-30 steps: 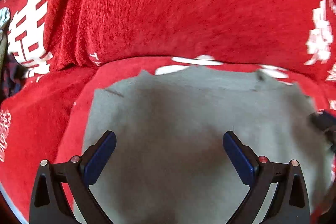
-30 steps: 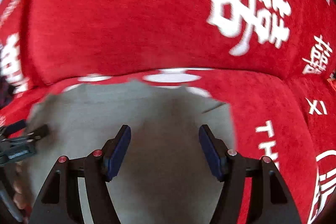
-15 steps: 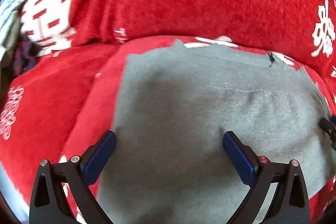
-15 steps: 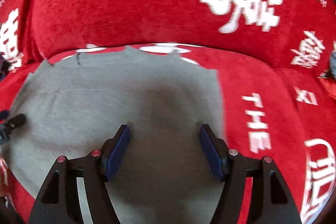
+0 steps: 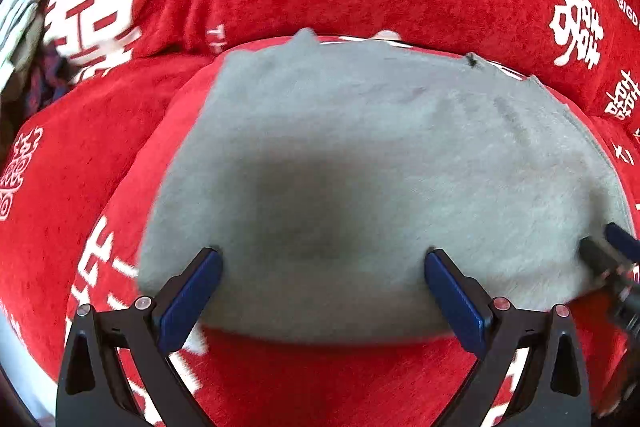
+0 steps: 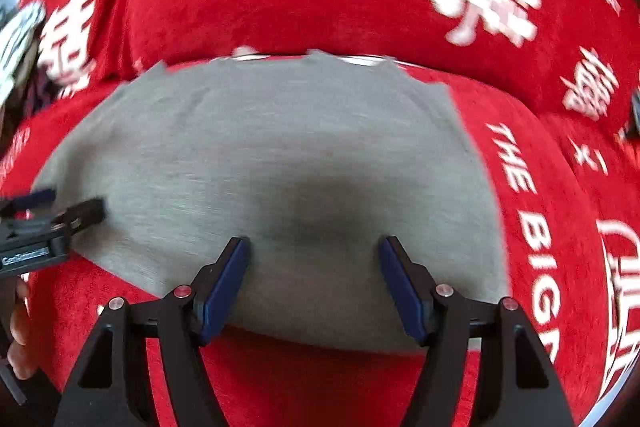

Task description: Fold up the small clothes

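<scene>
Now I see both released claws, left claw (image 5: 322, 269) and right claw (image 6: 314, 259), straddling the grey garment's (image 5: 380, 155) near hem.

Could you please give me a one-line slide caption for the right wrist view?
Open right gripper above the near edge of a flat grey garment on a red printed cover.

Grey garment's (image 5: 380, 155) near edge now in view beneath both grippers.

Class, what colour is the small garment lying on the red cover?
Plain grey, with no print, on the grey garment; it shows best in the right wrist view.
</scene>
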The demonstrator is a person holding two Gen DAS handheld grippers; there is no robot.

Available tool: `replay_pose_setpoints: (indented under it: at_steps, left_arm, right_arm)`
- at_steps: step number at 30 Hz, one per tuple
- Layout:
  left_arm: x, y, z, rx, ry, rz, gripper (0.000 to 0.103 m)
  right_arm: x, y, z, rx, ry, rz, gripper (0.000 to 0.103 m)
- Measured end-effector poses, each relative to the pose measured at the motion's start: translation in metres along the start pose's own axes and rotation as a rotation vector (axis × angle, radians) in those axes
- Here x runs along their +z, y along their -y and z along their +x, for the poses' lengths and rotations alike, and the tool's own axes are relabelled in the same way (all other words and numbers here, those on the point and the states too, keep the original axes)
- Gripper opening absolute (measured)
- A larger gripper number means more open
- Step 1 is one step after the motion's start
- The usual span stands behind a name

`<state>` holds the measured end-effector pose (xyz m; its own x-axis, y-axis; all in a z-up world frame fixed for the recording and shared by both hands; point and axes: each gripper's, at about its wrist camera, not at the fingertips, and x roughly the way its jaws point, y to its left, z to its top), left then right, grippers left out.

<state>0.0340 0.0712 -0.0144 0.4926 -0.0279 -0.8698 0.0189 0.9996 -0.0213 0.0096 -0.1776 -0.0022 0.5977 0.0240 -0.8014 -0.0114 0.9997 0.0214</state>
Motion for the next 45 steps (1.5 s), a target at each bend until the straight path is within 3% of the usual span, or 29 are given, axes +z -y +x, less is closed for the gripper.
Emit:
replay_pose_setpoints:
  at_steps: [4, 9, 14, 19, 23, 32, 33, 35, 36, 37, 40, 45]
  left_arm:
    - [-0.013, -0.007, -0.008, 0.005, 0.017, 0.001, 0.102]
    - [-0.022, -0.016, -0.014, -0.004, 0.018, -0.021, 0.102]
    - [-0.035, -0.038, -0.032, -0.025, 0.032, -0.090, 0.102]
    - [-0.052, -0.093, -0.030, -0.294, 0.005, -0.359, 0.102]
    - [-0.048, -0.109, -0.026, -0.432, 0.013, -0.452, 0.102]
    - [-0.016, -0.113, -0.002, -0.542, 0.036, -0.573, 0.102]
    - [-0.014, -0.113, -0.001, -0.547, 0.040, -0.577, 0.097]
    - [-0.013, -0.113, 0.004, -0.553, 0.033, -0.579, 0.057]
    - [-0.014, -0.113, 0.013, -0.577, -0.001, -0.581, 0.025]
    - [-0.015, -0.113, 0.023, -0.600, -0.040, -0.591, 0.013]
    - [-0.022, -0.121, 0.028, -0.659, -0.007, -0.631, 0.013]
    - [-0.020, -0.118, 0.026, -0.653, 0.049, -0.590, 0.010]
  right_arm:
    - [-0.014, 0.028, -0.012, -0.014, 0.011, 0.032, 0.071]
    - [-0.026, 0.032, -0.022, -0.044, 0.028, 0.000, 0.071]
    - [-0.029, 0.035, -0.049, -0.074, 0.073, 0.056, 0.072]
    - [-0.035, 0.027, -0.057, -0.050, 0.077, 0.043, 0.072]
    - [-0.038, 0.011, -0.053, -0.015, 0.058, 0.026, 0.072]
    - [-0.042, -0.027, -0.050, 0.029, 0.041, -0.057, 0.072]
    - [-0.042, -0.029, -0.050, 0.030, 0.039, -0.063, 0.072]
    - [-0.040, -0.031, -0.051, 0.035, 0.036, -0.068, 0.072]
    - [-0.038, -0.032, -0.051, 0.037, 0.035, -0.068, 0.072]
    - [-0.036, -0.033, -0.051, 0.038, 0.034, -0.069, 0.072]
    - [-0.026, -0.038, -0.051, 0.039, 0.036, -0.079, 0.072]
    - [-0.002, -0.056, -0.048, 0.058, 0.031, -0.111, 0.072]
